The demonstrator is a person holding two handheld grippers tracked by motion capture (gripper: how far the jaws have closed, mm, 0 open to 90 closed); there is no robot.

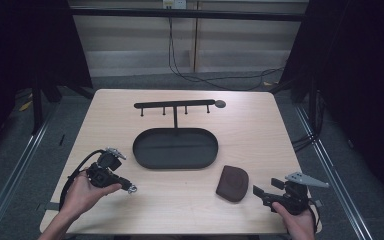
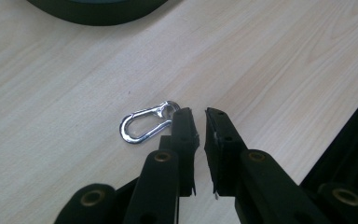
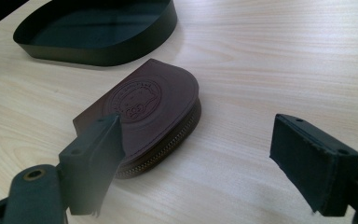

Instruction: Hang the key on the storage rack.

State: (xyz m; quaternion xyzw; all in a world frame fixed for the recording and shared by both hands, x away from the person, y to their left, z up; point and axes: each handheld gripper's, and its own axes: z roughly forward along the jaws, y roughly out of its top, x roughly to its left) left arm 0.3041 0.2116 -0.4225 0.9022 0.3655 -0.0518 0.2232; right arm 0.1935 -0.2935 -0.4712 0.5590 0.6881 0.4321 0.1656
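Observation:
A small silver carabiner (image 2: 143, 125) lies flat on the wooden table, its end touching the outside of one fingertip of my left gripper (image 2: 199, 114). That gripper's jaws stand almost together with only a thin gap and nothing between them. In the high view the left gripper (image 1: 128, 187) is at the front left with the carabiner (image 1: 132, 189) at its tip. A brown leather zip pouch (image 3: 151, 112) lies just ahead of my right gripper (image 3: 196, 128), which is wide open and holds nothing. From above, the pouch (image 1: 232, 183) sits just left of the right gripper (image 1: 265, 188).
A black oval tray (image 1: 145, 160) sits mid-table, and behind it stands a black rack (image 1: 175, 105) with several hooks on a bar. The tray's wall (image 3: 121, 51) is just beyond the pouch. Cables run across the floor behind the table.

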